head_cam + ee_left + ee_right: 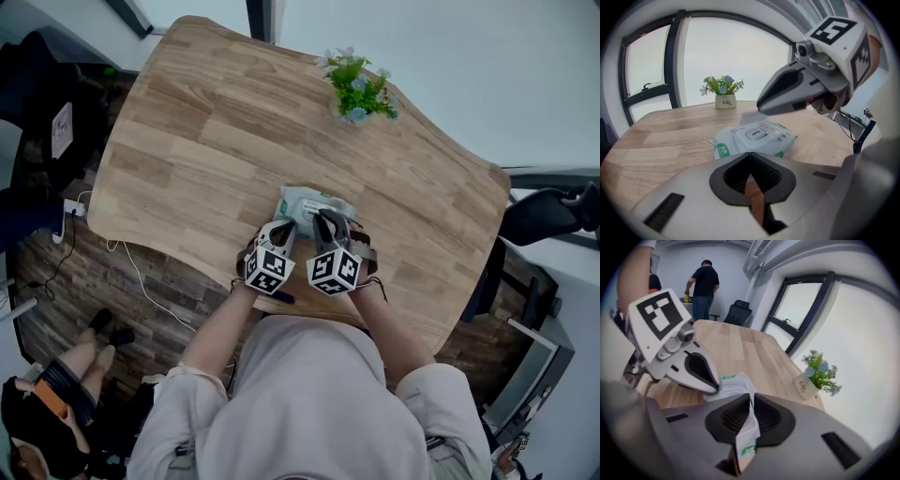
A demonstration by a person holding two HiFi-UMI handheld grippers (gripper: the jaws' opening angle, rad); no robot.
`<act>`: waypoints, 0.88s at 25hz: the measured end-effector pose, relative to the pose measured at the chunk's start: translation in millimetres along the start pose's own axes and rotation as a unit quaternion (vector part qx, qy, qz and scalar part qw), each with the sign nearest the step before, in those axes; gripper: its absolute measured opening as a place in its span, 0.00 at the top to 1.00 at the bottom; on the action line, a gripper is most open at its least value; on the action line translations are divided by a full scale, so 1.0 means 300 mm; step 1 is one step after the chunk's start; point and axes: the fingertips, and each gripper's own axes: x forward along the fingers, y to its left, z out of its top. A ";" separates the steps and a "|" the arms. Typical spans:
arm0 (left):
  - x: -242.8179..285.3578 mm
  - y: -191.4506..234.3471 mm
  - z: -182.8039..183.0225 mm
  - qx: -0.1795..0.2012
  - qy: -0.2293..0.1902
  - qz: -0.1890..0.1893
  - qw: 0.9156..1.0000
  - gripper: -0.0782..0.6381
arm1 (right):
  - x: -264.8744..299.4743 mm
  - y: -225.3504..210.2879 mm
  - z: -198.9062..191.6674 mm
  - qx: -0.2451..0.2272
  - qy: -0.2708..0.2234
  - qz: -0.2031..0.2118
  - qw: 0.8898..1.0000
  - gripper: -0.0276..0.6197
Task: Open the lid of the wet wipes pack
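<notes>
The wet wipes pack (pixel 314 204) is white with green print and lies on the wooden table (pixel 187 141) near its front edge. In the left gripper view the pack (pixel 736 145) shows its white flip lid (pixel 757 134), marked OPEN and lying flat. My right gripper (pixel 752 397) is shut on one end flap of the pack (pixel 733 380), with the film pinched between the pads. It hangs over the pack (pixel 761 105) from the right. My left gripper (pixel 750 153) is shut with nothing in it, just short of the pack's near side.
A small pot of blue flowers (pixel 359 94) stands at the table's far side. A person (pixel 704 287) stands by an office chair (pixel 738 314) beyond the table. Another person (pixel 56 394) sits on the floor at lower left, and a white cable (pixel 141 281) hangs there.
</notes>
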 end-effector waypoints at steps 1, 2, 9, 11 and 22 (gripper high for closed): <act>0.000 0.000 -0.001 0.001 0.000 0.000 1.000 0.86 | -0.001 -0.028 0.006 0.007 -0.001 -0.015 1.000 0.89; 0.000 0.000 -0.002 0.001 0.000 0.000 1.000 0.86 | 0.003 -0.050 0.008 0.016 0.000 -0.022 1.000 0.89; -0.001 -0.006 -0.001 -0.002 0.000 -0.001 1.000 0.86 | 0.043 -0.138 0.003 0.050 0.004 -0.031 0.998 0.88; -0.001 -0.005 -0.001 -0.003 0.000 -0.002 1.000 0.86 | 0.061 -0.153 0.003 0.056 0.005 -0.030 0.998 0.87; -0.002 -0.006 0.001 -0.009 -0.005 -0.006 1.000 0.86 | 0.165 -0.202 -0.026 0.072 0.021 -0.013 0.997 0.85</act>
